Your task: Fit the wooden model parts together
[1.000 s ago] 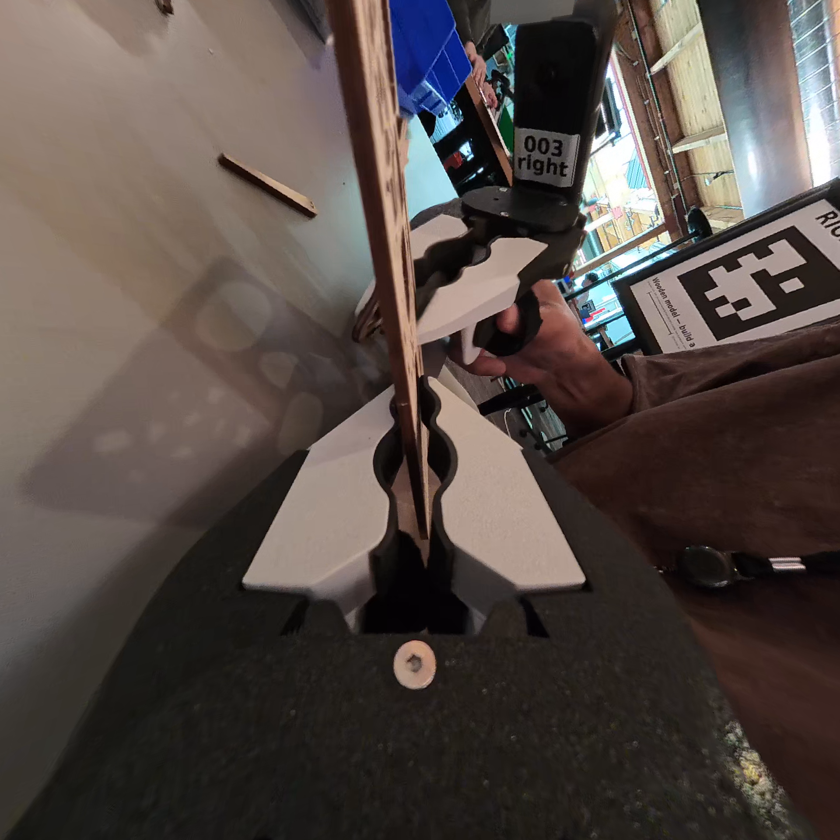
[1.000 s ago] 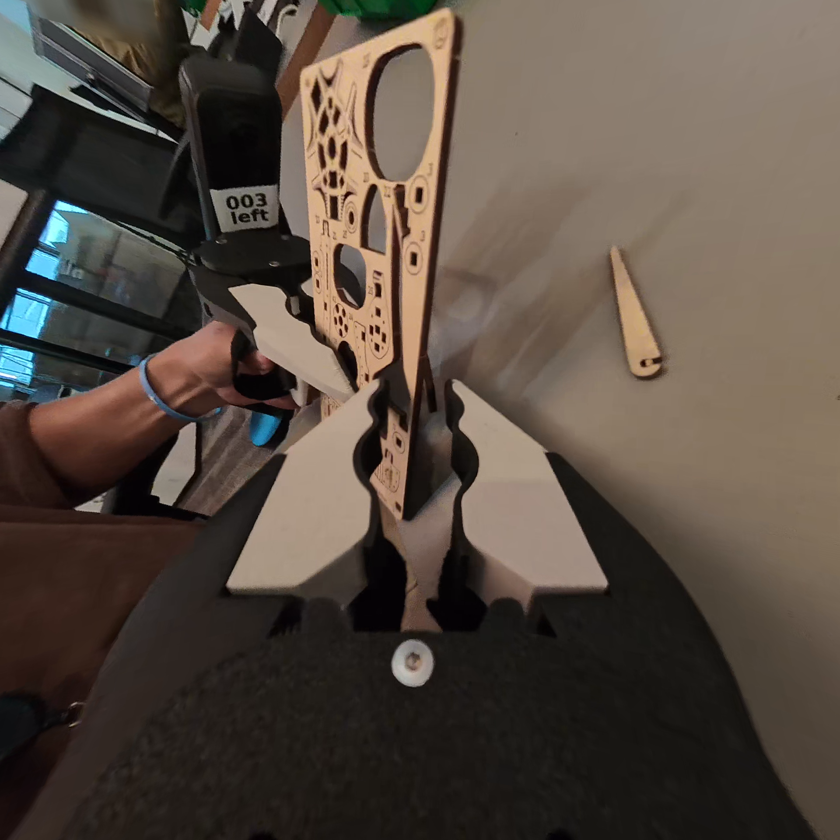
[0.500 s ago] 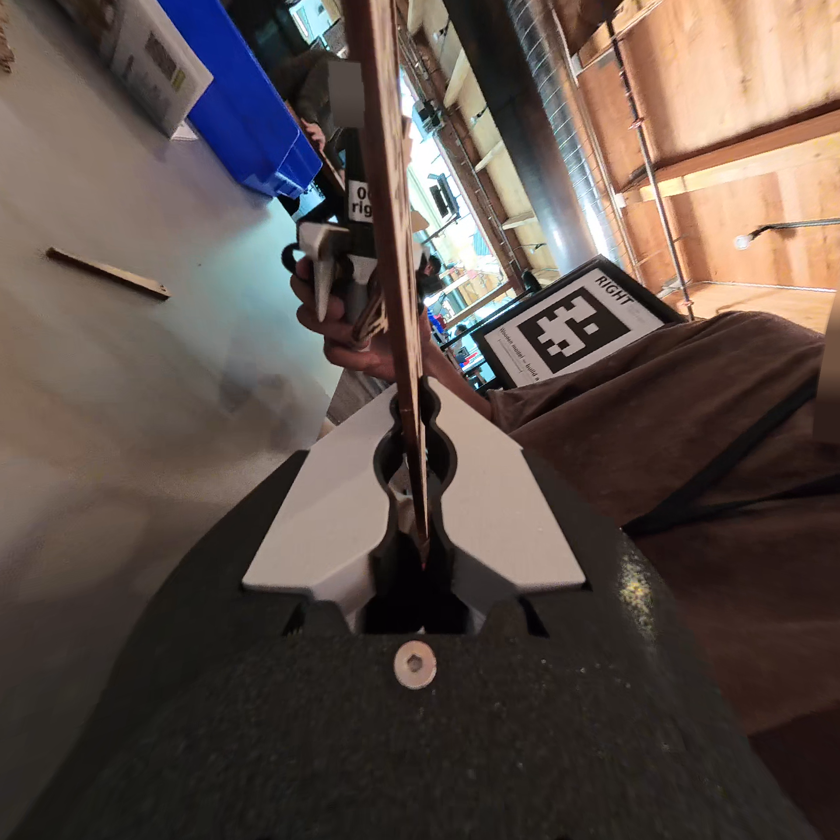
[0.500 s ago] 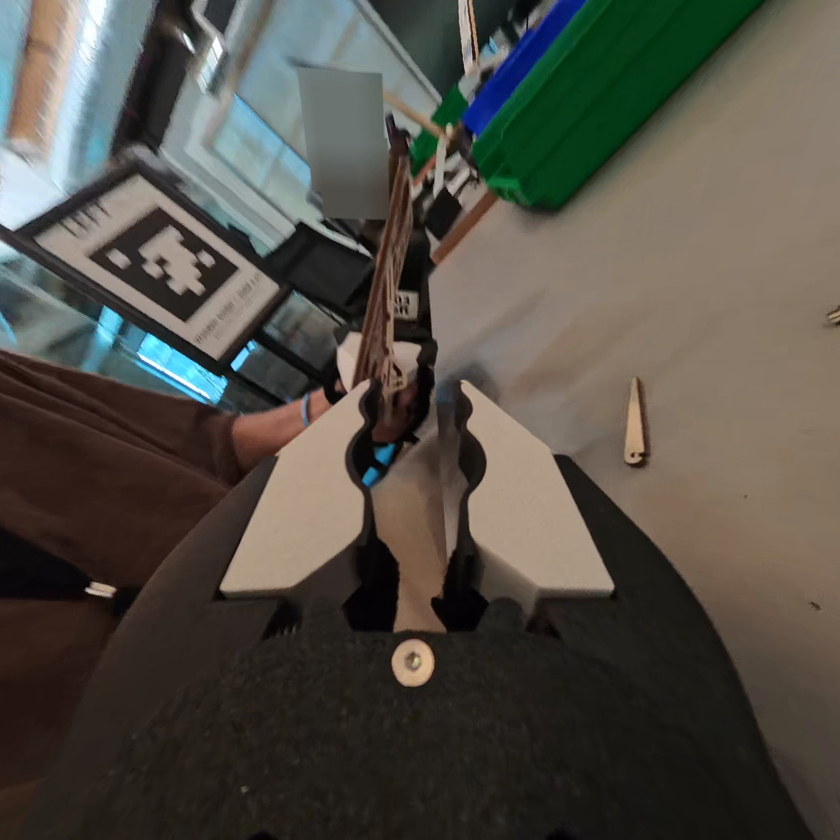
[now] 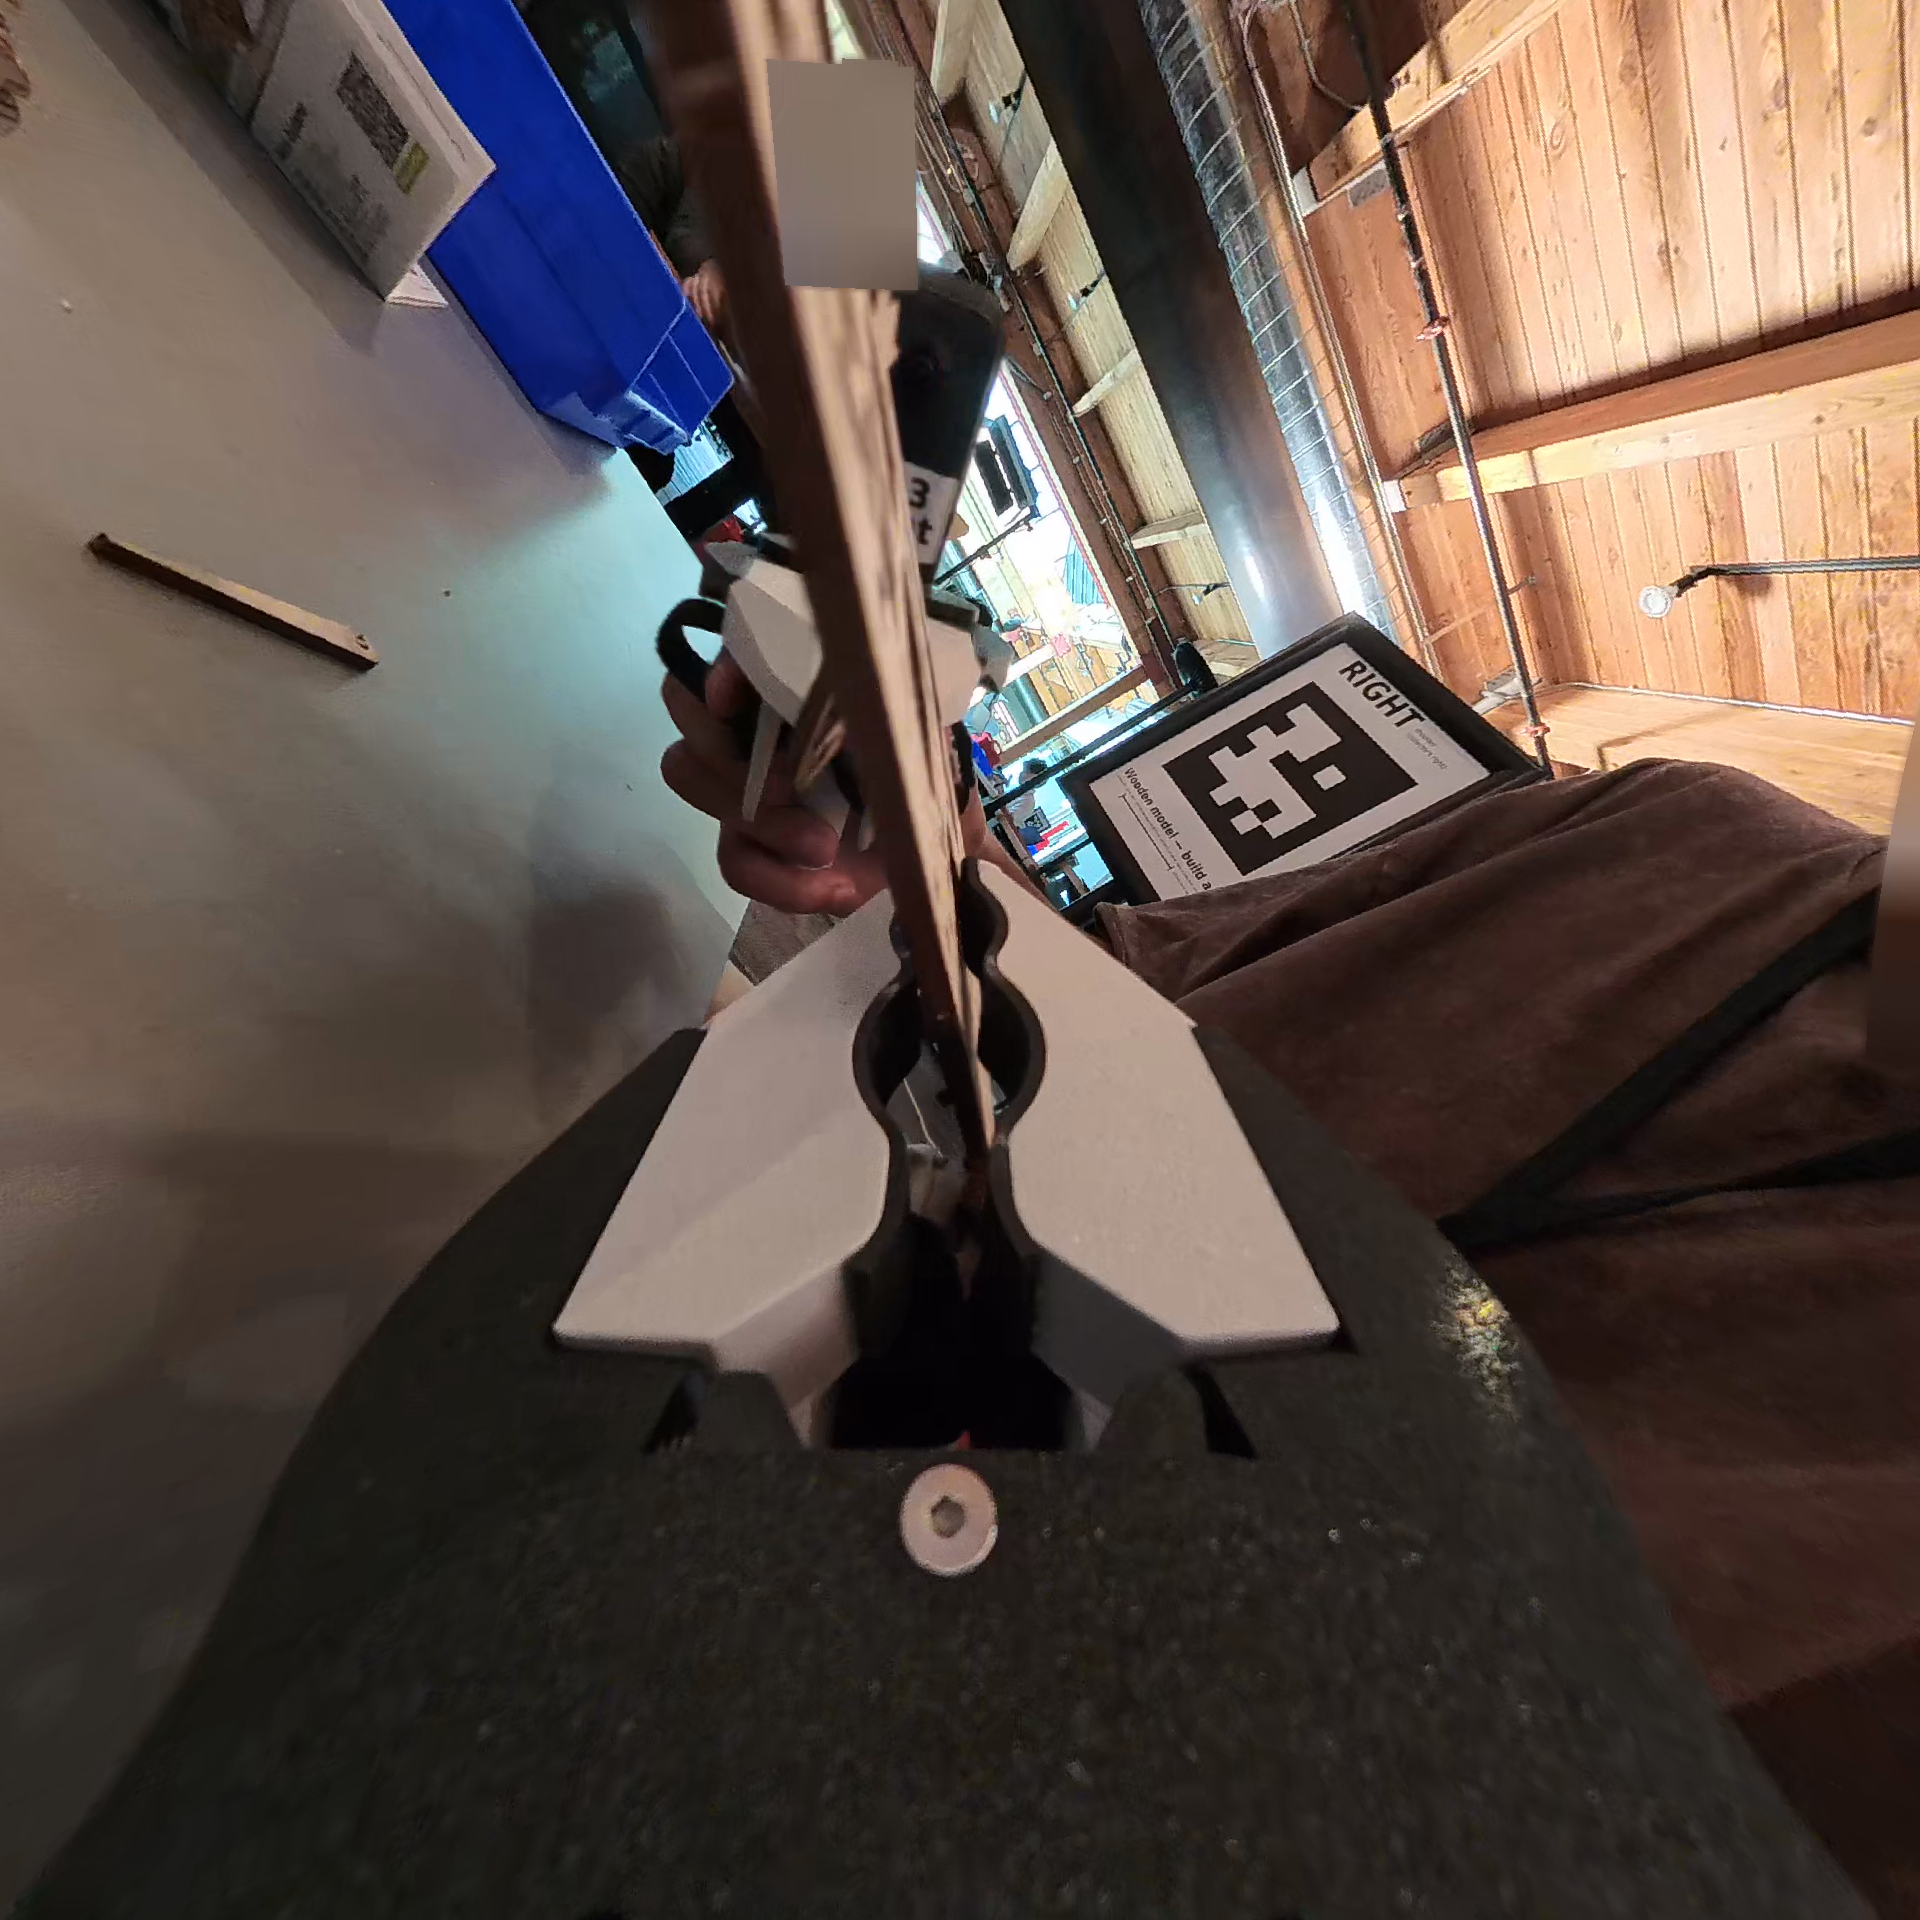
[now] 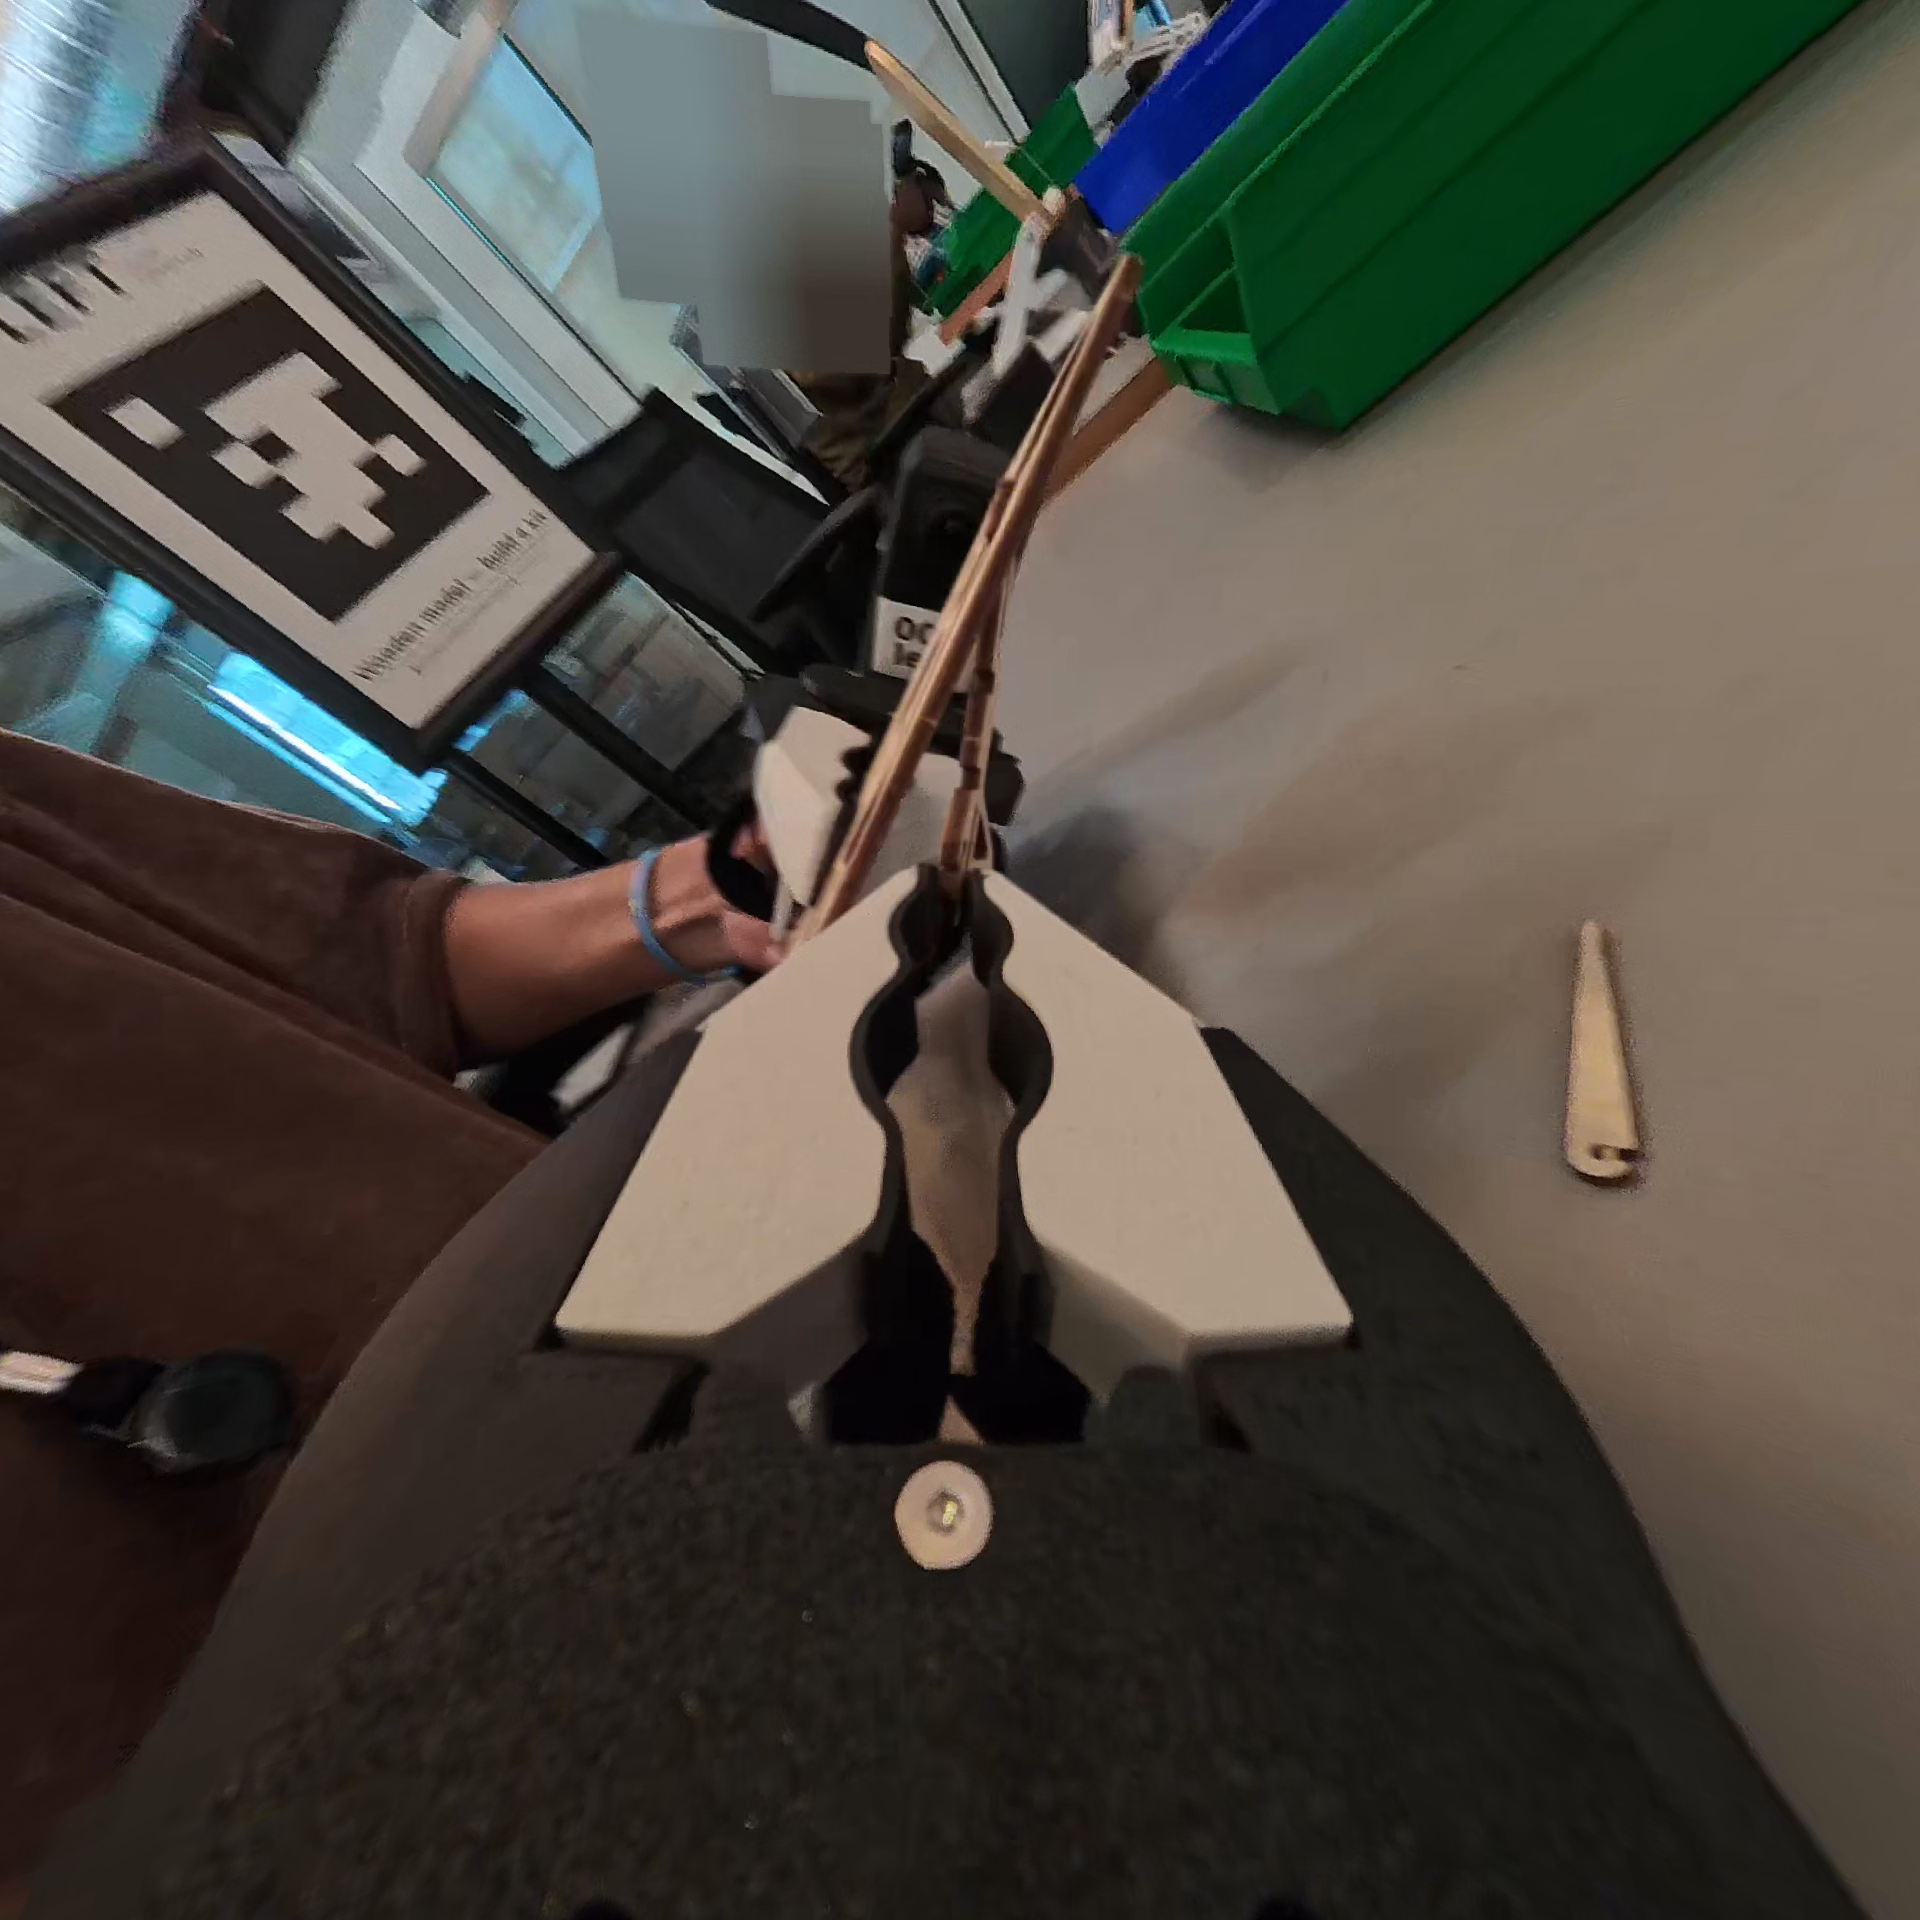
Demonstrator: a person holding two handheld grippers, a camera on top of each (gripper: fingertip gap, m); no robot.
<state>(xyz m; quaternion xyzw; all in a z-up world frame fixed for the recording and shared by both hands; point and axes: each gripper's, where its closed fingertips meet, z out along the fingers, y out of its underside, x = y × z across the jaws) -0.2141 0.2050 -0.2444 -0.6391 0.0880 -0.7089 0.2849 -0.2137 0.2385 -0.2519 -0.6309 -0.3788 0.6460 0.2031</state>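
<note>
A thin laser-cut wooden sheet (image 5: 831, 436) stands edge-on above the grey table (image 5: 208, 831). My left gripper (image 5: 940, 925) is shut on its lower edge. The sheet also shows edge-on in the right wrist view (image 6: 997, 540). My right gripper (image 6: 951, 894) is closed at its tips on a thin wooden part (image 6: 971, 769) that hangs beside the sheet. The right gripper shows farther off in the left wrist view (image 5: 816, 769), partly hidden behind the sheet. The left gripper shows in the right wrist view (image 6: 847, 831).
A loose pointed wooden piece (image 6: 1600, 1060) lies on the table; in the left wrist view it shows edge-on as a strip (image 5: 229, 603). Green bins (image 6: 1455, 208) and a blue bin (image 5: 551, 239) stand at the table's far edge. A framed marker sign (image 5: 1288, 769) and a brown sleeve (image 5: 1558, 1039) are close by. The grippers are tip to tip, or close to it.
Both grippers have swung round, so the sheet now shows edge-on to the right one. The right gripper has left the sheet's lower corner and closed its tips on the thin part.
</note>
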